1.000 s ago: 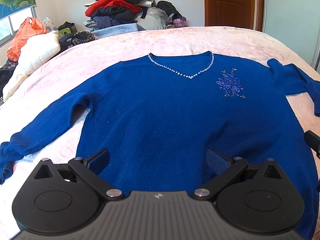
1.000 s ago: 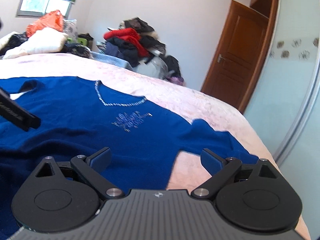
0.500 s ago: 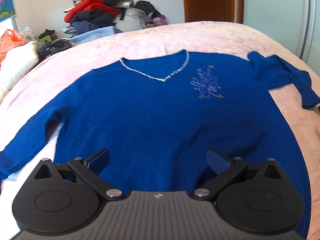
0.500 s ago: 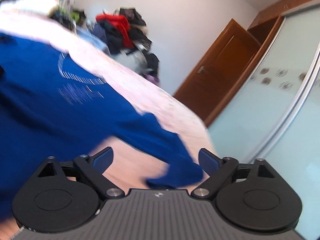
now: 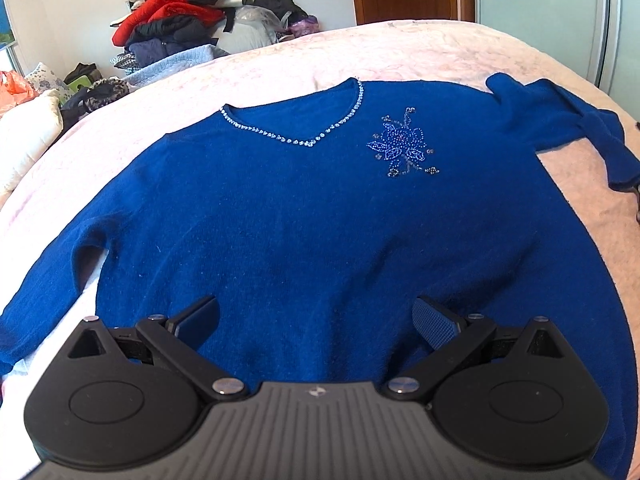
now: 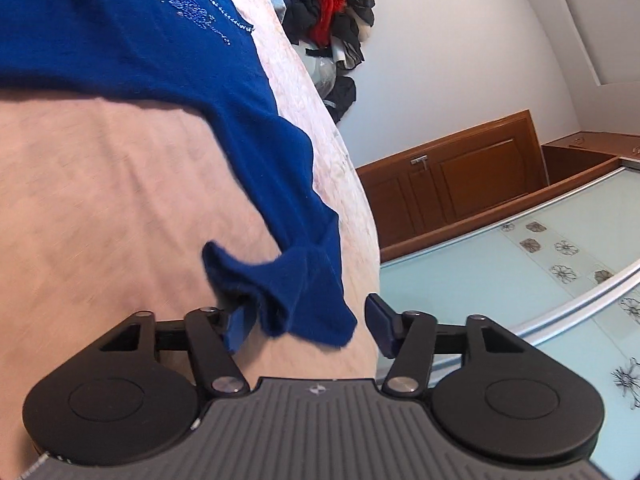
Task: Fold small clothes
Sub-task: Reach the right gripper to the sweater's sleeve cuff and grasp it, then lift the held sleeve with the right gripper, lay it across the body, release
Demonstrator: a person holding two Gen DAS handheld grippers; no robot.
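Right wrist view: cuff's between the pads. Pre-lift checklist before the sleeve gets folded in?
1. Cuff between the right gripper pads: ok, the sleeve end lies in the gap.
2. Grip closed on the cuff: not ok, the jaws are closing; a gap remains at the right-hand pad.
3. Sweater body flat on the bed: ok, front up, neckline away from the camera.
4. Left gripper free: ok, open above the hem, holding nothing.
5. Far sleeve spread out: ok.
6. Cuff layers both caught: cannot tell, the cuff is crumpled.
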